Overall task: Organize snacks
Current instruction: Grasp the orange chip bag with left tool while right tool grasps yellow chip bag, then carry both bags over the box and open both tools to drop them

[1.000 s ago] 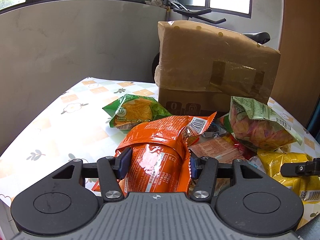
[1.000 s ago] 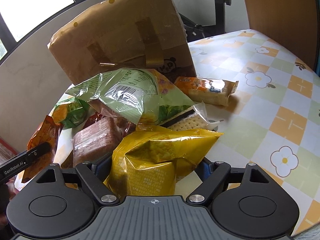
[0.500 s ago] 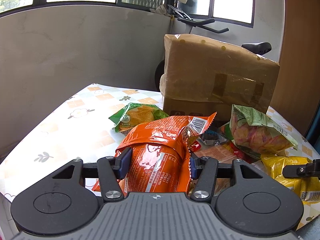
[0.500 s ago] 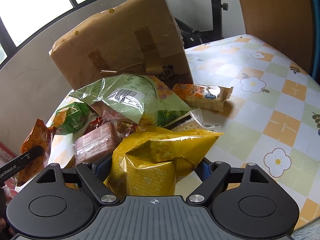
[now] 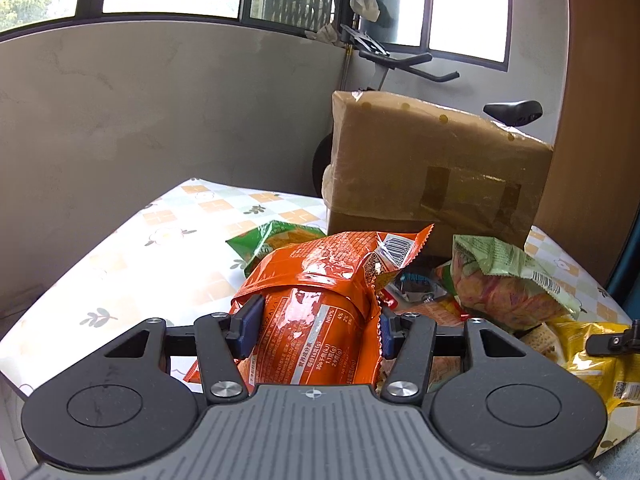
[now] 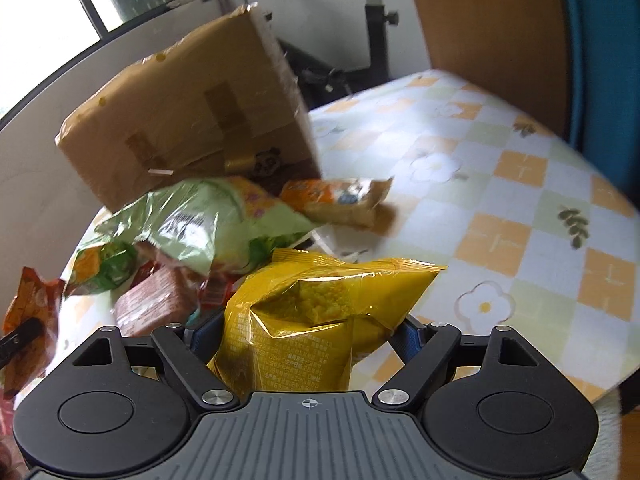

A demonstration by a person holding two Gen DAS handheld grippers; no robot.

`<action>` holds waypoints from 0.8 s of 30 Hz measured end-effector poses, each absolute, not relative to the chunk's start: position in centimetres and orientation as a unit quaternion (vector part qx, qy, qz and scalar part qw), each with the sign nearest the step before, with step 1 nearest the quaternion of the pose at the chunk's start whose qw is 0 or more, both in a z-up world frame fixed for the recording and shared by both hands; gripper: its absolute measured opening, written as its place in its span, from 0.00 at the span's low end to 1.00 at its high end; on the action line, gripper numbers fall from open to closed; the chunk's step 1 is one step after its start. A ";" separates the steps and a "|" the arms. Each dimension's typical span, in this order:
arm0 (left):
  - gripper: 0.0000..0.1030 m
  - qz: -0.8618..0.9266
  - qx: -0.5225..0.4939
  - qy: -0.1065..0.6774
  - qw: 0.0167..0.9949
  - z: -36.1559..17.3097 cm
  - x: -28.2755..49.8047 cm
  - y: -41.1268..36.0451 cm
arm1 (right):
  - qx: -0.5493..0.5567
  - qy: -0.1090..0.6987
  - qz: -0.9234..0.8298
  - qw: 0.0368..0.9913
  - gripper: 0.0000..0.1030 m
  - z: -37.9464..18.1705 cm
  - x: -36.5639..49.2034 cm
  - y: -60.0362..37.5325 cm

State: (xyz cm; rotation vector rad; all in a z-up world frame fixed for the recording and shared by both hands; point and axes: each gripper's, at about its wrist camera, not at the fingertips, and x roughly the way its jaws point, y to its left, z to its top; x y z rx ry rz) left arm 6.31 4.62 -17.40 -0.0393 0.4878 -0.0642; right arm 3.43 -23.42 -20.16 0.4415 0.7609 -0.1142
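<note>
orange bag (image 5: 316, 300): crinkly glossy foil, serrated top; pinched at its waist btwn blue pads of left gripper (image 5: 314, 328), narrow gap. yellow bag (image 6: 316, 320): puffy shiny film; clamped in right gripper (image 6: 308, 336), jaws wide. taped cardboard box (image 5: 432, 176) at 12 o'clock on checkered tablecloth (image 6: 500, 216); green crisp bag (image 5: 504, 280) at 2.

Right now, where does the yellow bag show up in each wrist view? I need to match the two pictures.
Left wrist: yellow bag at the lower right edge, beside the tip of the right gripper.
Right wrist: the same bag at bottom centre, clamped between that gripper's fingers.
Shared landmark: the cardboard box at the back of the table, behind the snack pile, in both views.
</note>
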 end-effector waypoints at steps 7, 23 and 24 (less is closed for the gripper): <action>0.56 -0.023 -0.010 0.211 0.977 -15.8 6.4 4.4 | 0.177 0.312 -0.084 0.930 0.78 -17.8 2.9 -24.9; 0.56 -0.031 -0.025 0.127 0.991 -9.0 10.5 3.8 | 0.152 0.163 -0.063 0.973 0.78 -8.8 7.0 -28.4; 0.56 -0.032 -0.025 0.122 0.992 -8.6 10.9 3.6 | 0.148 0.156 -0.060 0.975 0.78 -8.4 7.5 -28.5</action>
